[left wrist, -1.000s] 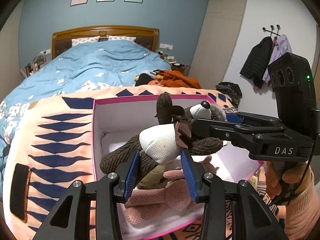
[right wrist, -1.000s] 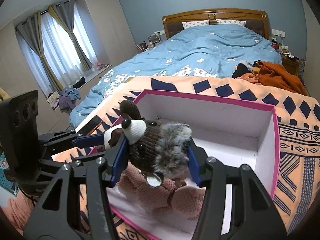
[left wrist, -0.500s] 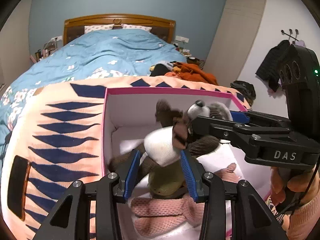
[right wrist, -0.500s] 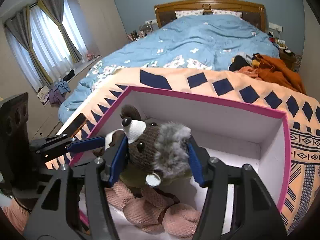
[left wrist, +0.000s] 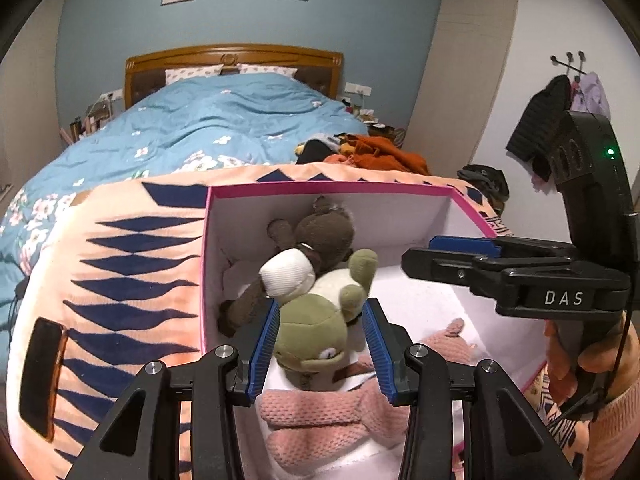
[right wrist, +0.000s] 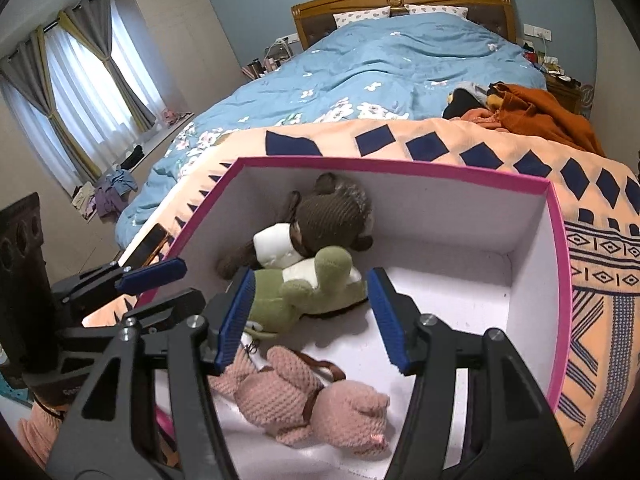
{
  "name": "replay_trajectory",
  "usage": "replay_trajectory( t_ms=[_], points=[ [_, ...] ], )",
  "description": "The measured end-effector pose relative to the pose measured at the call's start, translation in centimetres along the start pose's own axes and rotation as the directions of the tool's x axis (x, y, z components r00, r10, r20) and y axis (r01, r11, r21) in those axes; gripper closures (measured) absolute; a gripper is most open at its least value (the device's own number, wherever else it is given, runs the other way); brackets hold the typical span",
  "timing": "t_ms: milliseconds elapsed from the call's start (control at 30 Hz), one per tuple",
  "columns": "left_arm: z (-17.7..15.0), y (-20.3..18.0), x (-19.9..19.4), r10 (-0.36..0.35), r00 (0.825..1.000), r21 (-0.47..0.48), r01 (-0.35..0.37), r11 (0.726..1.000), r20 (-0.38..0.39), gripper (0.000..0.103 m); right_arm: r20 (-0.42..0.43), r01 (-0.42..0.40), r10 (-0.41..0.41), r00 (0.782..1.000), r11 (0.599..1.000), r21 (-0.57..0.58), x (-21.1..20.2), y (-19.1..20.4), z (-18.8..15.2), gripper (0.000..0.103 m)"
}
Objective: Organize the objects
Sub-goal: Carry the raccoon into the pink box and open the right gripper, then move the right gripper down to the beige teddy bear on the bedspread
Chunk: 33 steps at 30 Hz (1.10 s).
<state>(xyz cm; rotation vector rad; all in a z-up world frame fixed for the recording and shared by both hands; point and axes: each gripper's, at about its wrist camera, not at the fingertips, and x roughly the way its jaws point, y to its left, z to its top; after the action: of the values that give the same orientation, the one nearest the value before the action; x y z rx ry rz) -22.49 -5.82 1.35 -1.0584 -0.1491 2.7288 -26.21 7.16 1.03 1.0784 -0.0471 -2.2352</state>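
Both grippers, left (left wrist: 320,344) and right (right wrist: 312,316), gape empty over the box (right wrist: 558,280). We lift straight out, clear of the bear (right wrist: 332,216)

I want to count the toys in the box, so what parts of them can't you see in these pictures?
- Brown toy: its face is turned to the box wall in both views.
- Green toy: its lower body is tucked under the brown toy in the left wrist view.
- Pink toy: the left gripper frame crosses it in the left wrist view, and the right gripper covers one end in the right wrist view.
- Anything beneath the toys stays hidden.
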Motion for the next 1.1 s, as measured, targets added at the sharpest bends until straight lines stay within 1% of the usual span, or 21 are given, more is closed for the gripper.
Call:
replay_trajectory(
  t_ms=[200,267,300,433,600,667,800,867,1033,1100],
  points=[
    [-0.9,-1.2,-2.2,-0.029,0.998,0.032,0.028,0.999,0.047,0.056,0.034,-0.034,0.035,0.999,0.999,-0.018,-2.1,0.6,-1.3,0.043],
    [-1.2,-1.7,-3.3,-0.037,0.997,0.045,0.034,0.998,0.070,0.054,0.053,-0.053,0.054,0.997,0.998,-0.022,-3.2,0.7,-1.8,0.043],
    [-1.4,-2.0,-3.9,-0.050,0.995,0.051,0.046,0.998,0.083,0.051,0.062,-0.059,0.060,0.996,0.998,-0.024,-3.7,0.8,-2.1,0.043],
    [-2.2,-3.2,-5.8,-0.077,0.990,0.081,0.068,0.994,0.117,0.050,0.107,-0.090,0.094,0.990,0.995,-0.041,-6.5,1.4,-3.0,0.043],
    [-3.6,-5.1,-7.4,-0.116,0.985,0.129,0.100,0.987,0.128,0.049,0.157,-0.113,0.124,0.980,0.991,-0.074,-10.2,2.3,-4.7,0.043],
    [-4.5,-6.2,-7.9,-0.145,0.982,0.150,0.127,0.981,0.118,0.049,0.170,-0.120,0.132,0.977,0.989,-0.082,-11.4,2.5,-5.4,0.043],
    [-6.1,-8.3,-8.3,-0.168,0.981,0.203,0.145,0.968,0.100,0.049,0.186,-0.120,0.138,0.973,0.987,-0.103,-13.8,2.7,-7.6,0.043],
    [-7.2,-9.5,-8.4,-0.196,0.977,0.232,0.173,0.957,0.080,0.049,0.190,-0.118,0.137,0.972,0.987,-0.106,-14.6,2.7,-8.5,0.043],
    [-10.2,-11.7,-8.2,-0.220,0.975,0.283,0.204,0.937,0.026,0.049,0.198,-0.059,0.081,0.977,0.992,-0.113,-16.6,2.4,-12.1,0.043],
    [-11.4,-12.3,-7.8,-0.239,0.971,0.288,0.231,0.929,-0.006,0.049,0.186,-0.048,0.068,0.980,0.993,-0.107,-16.9,2.0,-13.8,0.043]
  ],
)
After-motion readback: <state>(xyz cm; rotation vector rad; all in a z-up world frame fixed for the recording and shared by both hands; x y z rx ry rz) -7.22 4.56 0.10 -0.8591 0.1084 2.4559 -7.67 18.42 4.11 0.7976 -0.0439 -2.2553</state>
